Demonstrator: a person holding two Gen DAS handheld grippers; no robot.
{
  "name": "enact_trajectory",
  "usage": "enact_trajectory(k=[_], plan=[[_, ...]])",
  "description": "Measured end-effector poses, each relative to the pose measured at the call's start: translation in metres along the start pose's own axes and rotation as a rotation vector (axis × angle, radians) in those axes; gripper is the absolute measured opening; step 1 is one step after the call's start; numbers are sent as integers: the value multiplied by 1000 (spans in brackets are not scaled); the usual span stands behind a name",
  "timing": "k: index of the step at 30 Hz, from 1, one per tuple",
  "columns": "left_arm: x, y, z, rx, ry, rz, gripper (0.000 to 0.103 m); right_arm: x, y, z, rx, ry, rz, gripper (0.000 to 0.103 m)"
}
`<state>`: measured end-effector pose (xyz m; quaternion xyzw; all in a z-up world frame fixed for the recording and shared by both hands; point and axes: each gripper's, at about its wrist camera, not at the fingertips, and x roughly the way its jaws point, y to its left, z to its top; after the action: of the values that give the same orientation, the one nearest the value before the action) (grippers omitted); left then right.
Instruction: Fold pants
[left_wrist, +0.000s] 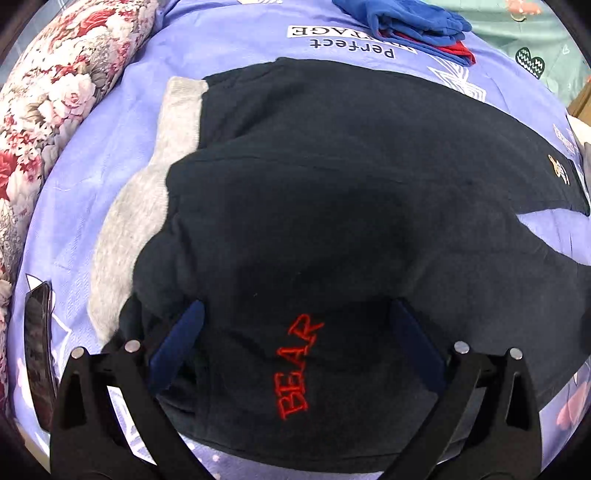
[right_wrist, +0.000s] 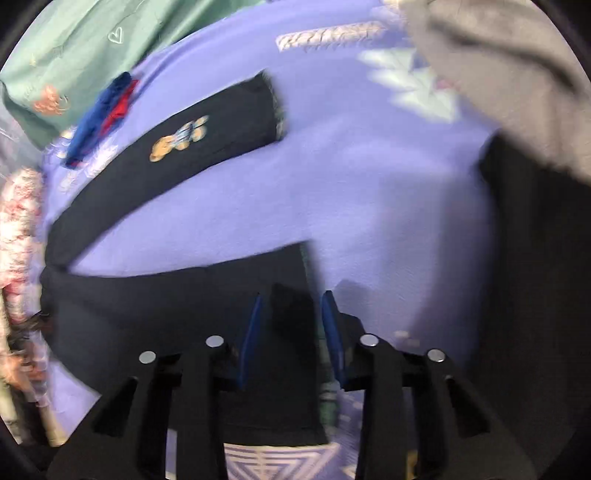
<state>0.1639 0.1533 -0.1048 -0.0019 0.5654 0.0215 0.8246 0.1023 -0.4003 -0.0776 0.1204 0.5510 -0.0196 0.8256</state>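
Blue-tipped black tongs in the right hand (right_wrist: 291, 325) sit half closed around the end of one leg of the soft dark pants (right_wrist: 236, 314). The picture is blurry, so I cannot tell if they pinch yet. They should grab both layers of cloth at the hem. The left tongs (left_wrist: 295, 343) are spread wide above the red "BEAR" letters (left_wrist: 297, 369) and hold nothing. The pants lie flat on a purple bedsheet (right_wrist: 369, 184), legs apart.

Even indoor light, fisheye-warped edges, right view perhaps motion-blurred.
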Motion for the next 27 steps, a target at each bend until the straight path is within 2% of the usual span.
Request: enact_trajectory(k=[1,2,3,5,6,7,9,11,12,14,15,16,18,19,22,23,25,26,27], plan=[[-2,0,-2,8,2,7,101,-6,20,-8,-95,-26,-10,38],[-2,-1,-3,15,2,11,101,-7,32,-12,-143,-24,36,41],[-4,-1,-5,26,3,16,101,-7,43,-19,-159,-6,121,45],[-6,0,-8,42,2,22,101,-1,48,-27,-159,41,197,49],[-7,1,-10,43,1,24,101,5,47,-29,-162,65,173,50],[-8,2,-11,41,2,28,101,12,43,-31,-151,74,107,47],[-8,10,-16,27,9,36,101,5,28,-29,-70,65,138,47],[-9,19,-22,4,24,12,101,-5,22,-34,-50,46,67,48],[-10,21,-25,3,26,-2,101,-11,23,-38,-63,38,69,49],[-14,21,-34,32,19,-7,101,-18,28,-51,-115,91,199,55],[-15,19,-38,48,18,-1,101,-16,34,-58,-140,119,228,60],[-16,18,-42,61,16,2,101,-12,39,-66,-186,143,214,61],[-18,20,-50,71,12,-6,101,-12,43,-70,-234,119,159,61],[-19,21,-51,69,12,-15,101,-12,39,-68,-209,128,146,61],[-25,29,-53,57,26,-17,101,-13,30,-46,-103,109,8,61],[-30,32,-52,50,24,-26,101,-17,33,-39,-99,87,12,61],[-41,38,-44,26,10,-78,101,-22,49,-23,-120,25,30,68],[-48,41,-36,8,-7,-119,101,-24,57,-14,-134,-12,11,72],[-54,44,-26,1,-32,-147,101,-24,64,-4,-150,-46,-10,80]])
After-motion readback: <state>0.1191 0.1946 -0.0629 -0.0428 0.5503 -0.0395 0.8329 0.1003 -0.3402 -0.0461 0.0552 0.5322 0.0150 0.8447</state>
